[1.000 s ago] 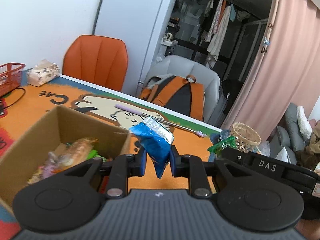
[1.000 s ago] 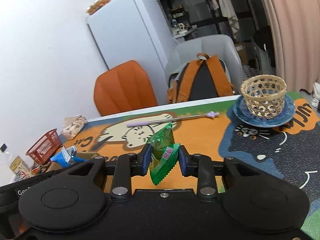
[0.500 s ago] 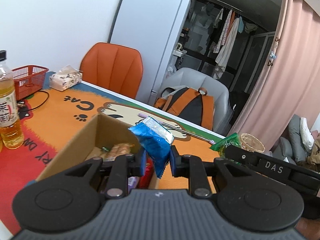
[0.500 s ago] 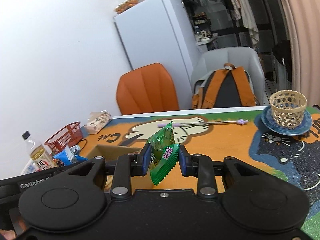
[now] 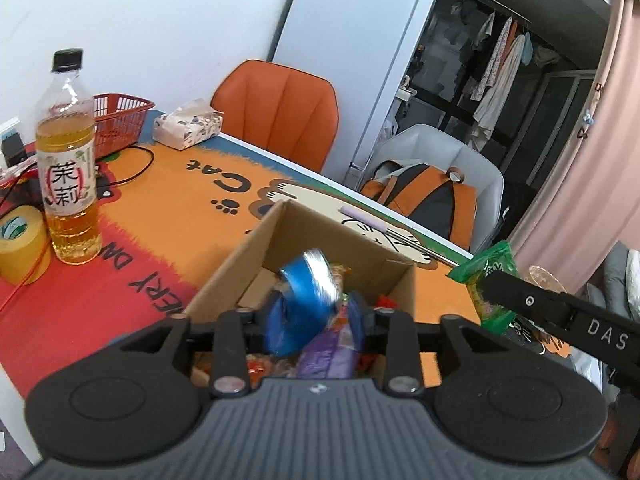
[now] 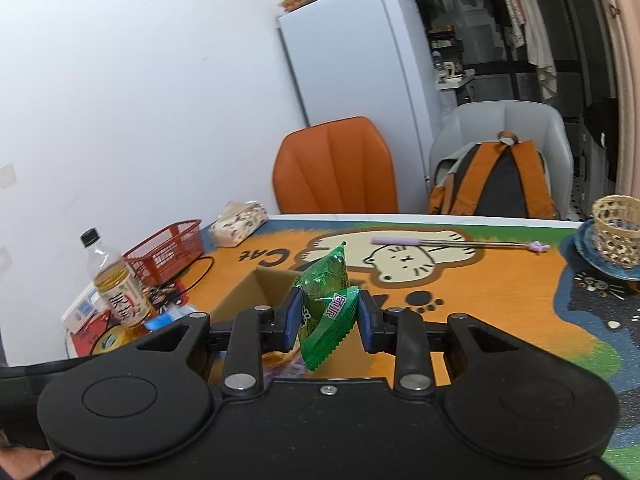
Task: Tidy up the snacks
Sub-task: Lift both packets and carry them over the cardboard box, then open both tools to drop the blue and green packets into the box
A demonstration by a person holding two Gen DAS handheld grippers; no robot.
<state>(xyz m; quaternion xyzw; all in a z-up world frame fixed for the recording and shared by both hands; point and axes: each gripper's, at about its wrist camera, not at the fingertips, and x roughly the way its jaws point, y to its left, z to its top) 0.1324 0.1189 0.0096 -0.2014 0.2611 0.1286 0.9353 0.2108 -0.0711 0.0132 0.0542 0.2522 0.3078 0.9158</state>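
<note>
- My left gripper [image 5: 314, 326] hangs over the open cardboard box [image 5: 256, 256], and its jaws have just been opening.
- The blue snack packet [image 5: 304, 300] sits blurred between my left fingers [image 5: 356, 316], above the box; there is a gap on its right side, so the pads no longer press it.
- Below it, the box already holds a purple packet [image 5: 326, 354] and other wrapped snacks in orange and red.
- My right gripper [image 6: 328, 318] pinches a green snack packet [image 6: 326, 300] firmly between its blue pads; the packet stands upright, its point upward.
- In the right wrist view the green packet is over the near edge of the same box.
- In the left wrist view the green packet shows at the right, just beyond the box's far corner.
- A tea bottle [image 5: 68, 160] stands left of the box on the cat-print table mat [image 5: 168, 208], with a yellow tape roll [image 5: 20, 244] beside it.
- A red basket [image 5: 118, 118] and a tissue pack [image 5: 188, 128] lie farther back near the orange chair [image 5: 280, 112].
</note>
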